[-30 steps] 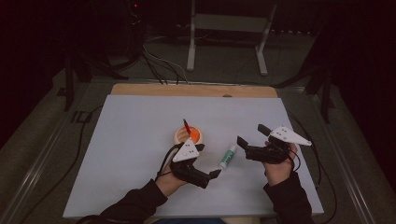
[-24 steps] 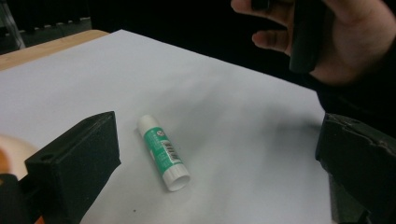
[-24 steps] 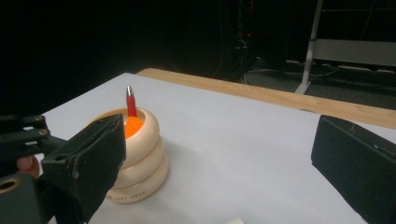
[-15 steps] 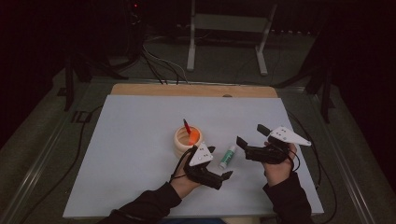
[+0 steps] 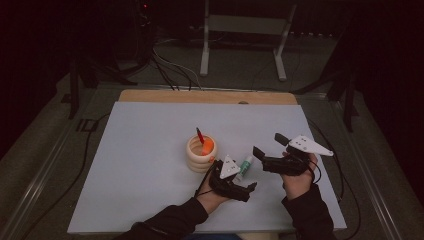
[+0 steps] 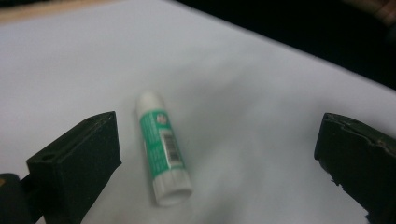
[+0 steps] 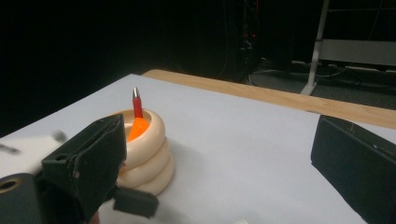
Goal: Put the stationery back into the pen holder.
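A green and white glue stick lies flat on the white table, between the wide-apart jaws of my left gripper; neither jaw touches it. In the high view the stick lies just ahead of my left gripper, which stands open low over the table. Right of it, my right gripper is held open above the table with nothing in it. My right gripper faces a cream ribbed holder with a red pen and an orange item standing in it.
The holder stands near the table's middle, left of both grippers. A wooden strip runs along the far edge. Cables and a metal stand are on the dark floor beyond.
My left gripper has moved right, from in front of the holder to the glue stick, and now has the stick between its open jaws. The right gripper has barely moved.
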`<action>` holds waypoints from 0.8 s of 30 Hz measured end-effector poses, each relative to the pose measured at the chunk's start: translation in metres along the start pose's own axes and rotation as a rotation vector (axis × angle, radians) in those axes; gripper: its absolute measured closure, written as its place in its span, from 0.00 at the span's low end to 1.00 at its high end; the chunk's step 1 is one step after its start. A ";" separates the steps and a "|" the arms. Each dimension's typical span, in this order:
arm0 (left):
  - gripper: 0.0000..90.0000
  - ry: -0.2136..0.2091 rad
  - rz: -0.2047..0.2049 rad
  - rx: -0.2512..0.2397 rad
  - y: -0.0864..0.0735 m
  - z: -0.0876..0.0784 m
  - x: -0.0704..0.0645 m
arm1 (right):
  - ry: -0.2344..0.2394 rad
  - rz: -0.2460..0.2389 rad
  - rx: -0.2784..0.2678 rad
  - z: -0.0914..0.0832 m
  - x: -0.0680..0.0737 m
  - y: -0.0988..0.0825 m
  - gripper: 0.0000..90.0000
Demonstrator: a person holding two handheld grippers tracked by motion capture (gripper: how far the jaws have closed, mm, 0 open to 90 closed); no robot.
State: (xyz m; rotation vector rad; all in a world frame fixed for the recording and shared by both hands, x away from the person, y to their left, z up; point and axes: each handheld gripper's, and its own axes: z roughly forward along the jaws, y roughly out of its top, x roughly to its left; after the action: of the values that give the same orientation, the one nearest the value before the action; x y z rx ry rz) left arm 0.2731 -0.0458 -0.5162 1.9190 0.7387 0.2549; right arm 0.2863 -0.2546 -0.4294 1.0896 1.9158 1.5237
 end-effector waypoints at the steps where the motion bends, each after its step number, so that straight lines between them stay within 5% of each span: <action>1: 0.01 0.006 -0.007 0.012 -0.001 0.002 0.000 | 0.002 0.002 -0.001 0.000 0.000 0.000 0.04; 6: 0.02 0.008 -0.034 0.077 -0.005 0.013 0.002 | 0.004 0.006 -0.001 0.000 0.000 0.000 0.04; 13: 0.09 0.066 -0.061 0.148 -0.005 0.027 0.004 | 0.009 0.012 0.000 0.000 -0.001 0.000 0.04; 18: 0.20 0.124 -0.072 0.208 -0.005 0.035 0.007 | 0.014 0.012 -0.002 0.001 0.000 0.000 0.04; 24: 0.37 0.134 -0.062 0.232 -0.004 0.042 0.006 | 0.017 0.017 -0.002 0.001 -0.001 0.000 0.04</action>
State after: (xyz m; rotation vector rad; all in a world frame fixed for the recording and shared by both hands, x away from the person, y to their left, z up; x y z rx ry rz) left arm 0.2966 -0.0719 -0.5401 2.1085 0.9505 0.2708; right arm 0.2873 -0.2552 -0.4298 1.0989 1.9206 1.5481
